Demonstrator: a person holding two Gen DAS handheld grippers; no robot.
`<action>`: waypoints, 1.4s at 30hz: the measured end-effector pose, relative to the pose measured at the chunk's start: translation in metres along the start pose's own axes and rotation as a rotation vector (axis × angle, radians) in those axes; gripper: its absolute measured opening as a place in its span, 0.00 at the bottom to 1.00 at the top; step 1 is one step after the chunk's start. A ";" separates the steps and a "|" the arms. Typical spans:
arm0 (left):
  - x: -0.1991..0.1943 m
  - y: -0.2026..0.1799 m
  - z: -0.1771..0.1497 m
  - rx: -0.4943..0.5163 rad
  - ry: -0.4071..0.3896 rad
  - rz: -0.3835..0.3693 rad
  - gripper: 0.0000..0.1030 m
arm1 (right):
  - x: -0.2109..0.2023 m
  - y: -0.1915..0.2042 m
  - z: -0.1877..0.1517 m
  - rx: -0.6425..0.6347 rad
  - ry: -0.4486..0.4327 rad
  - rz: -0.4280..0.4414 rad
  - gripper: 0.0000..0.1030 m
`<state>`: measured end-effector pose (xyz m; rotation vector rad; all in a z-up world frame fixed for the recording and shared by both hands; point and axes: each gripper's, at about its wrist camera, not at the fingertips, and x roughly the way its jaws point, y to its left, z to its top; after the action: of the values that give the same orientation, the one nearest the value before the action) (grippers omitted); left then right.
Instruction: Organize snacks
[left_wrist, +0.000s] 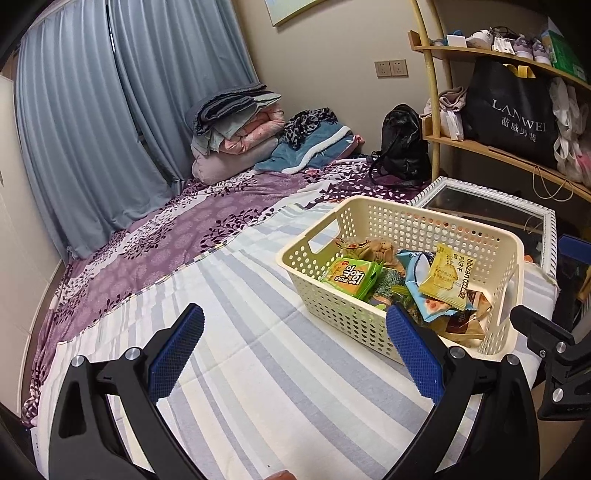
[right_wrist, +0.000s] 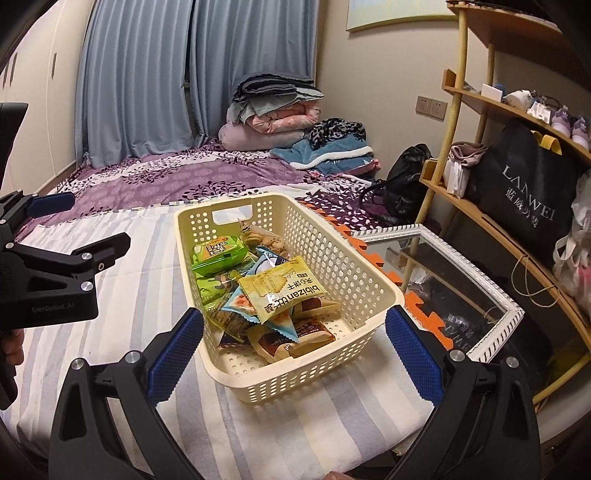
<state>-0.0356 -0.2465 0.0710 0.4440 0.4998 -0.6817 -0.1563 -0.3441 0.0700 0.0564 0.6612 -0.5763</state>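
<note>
Cream basket (right_wrist: 332, 258) with holes, standing on striped blue and white sheet (right_wrist: 129, 266), centre of the right wrist frame and right of centre in the left wrist frame (left_wrist: 354, 314). Inside the basket, loose pile of snack packets: yellow biscuit packet (right_wrist: 282, 290) on top, green packet (right_wrist: 218, 253) toward the upper left, brown packets (right_wrist: 291, 338) at the near end, clear bag of small biscuits (right_wrist: 264, 238) at the far end. Same yellow packet (left_wrist: 448, 277) and green packet (left_wrist: 351, 277) visible also in the left wrist frame.

Right gripper (right_wrist: 294, 328), jaws spread wide, blue pads on both sides of the near end of the basket, holding nothing. Left gripper (left_wrist: 294, 328), jaws also spread wide and empty, above the sheet just left of the basket, right pad in front of the near wall.

Purple flowered bedcover (left_wrist: 155, 236) behind, folded blankets (left_wrist: 236, 122) in upper centre, white-framed mirror (right_wrist: 454, 291) at the right
</note>
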 end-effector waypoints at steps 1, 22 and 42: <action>-0.001 0.000 0.000 0.004 -0.002 0.004 0.97 | 0.000 0.001 0.001 -0.003 -0.001 -0.003 0.95; -0.001 -0.001 -0.002 0.037 0.000 0.030 0.97 | 0.004 0.006 -0.003 -0.020 0.014 -0.036 0.95; 0.011 -0.016 -0.003 0.096 0.020 0.043 0.97 | 0.015 -0.001 -0.006 0.006 0.032 -0.037 0.95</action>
<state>-0.0401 -0.2616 0.0590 0.5512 0.4766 -0.6619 -0.1502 -0.3505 0.0564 0.0596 0.6925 -0.6137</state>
